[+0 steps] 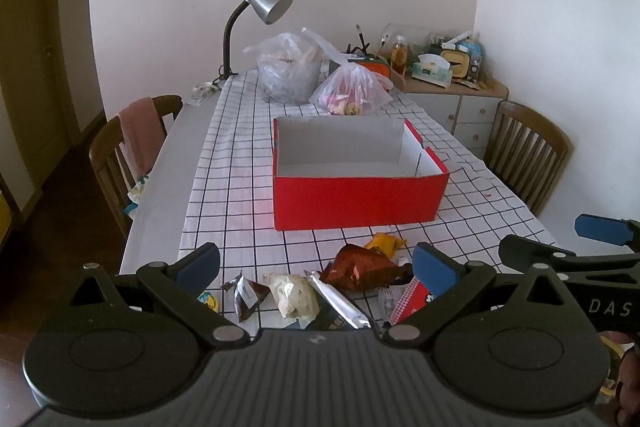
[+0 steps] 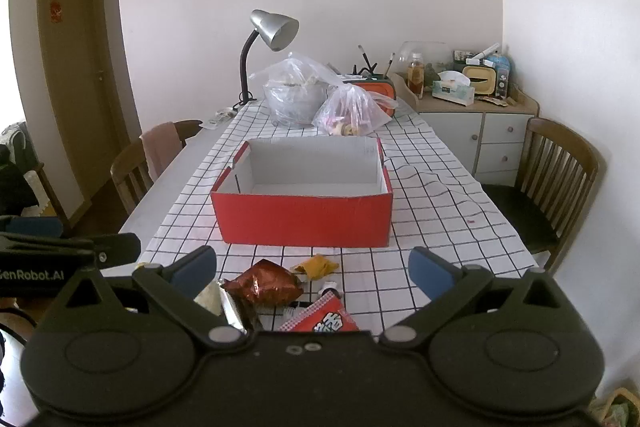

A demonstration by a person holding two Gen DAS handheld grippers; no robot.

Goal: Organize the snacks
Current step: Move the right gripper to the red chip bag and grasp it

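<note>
Snack packets lie in a loose cluster at the near edge of the tabletop, on a white cloth with a black grid. Among them are a crumpled reddish-brown foil bag, a small yellow wrapper just behind it, a pale whitish packet, a dark triangular packet, a silver foil strip and a red packet with white lettering. Beyond the cluster, apart from it, stands an open red cardboard box with a white inside; nothing shows within it. Farther back sit two clear plastic bags and a silver gooseneck desk lamp.

Left claw hovers over the snacks with its blue-padded fingers spread wide, holding nothing. Right claw hangs beside it above the same pile, likewise spread apart and unloaded.
</note>
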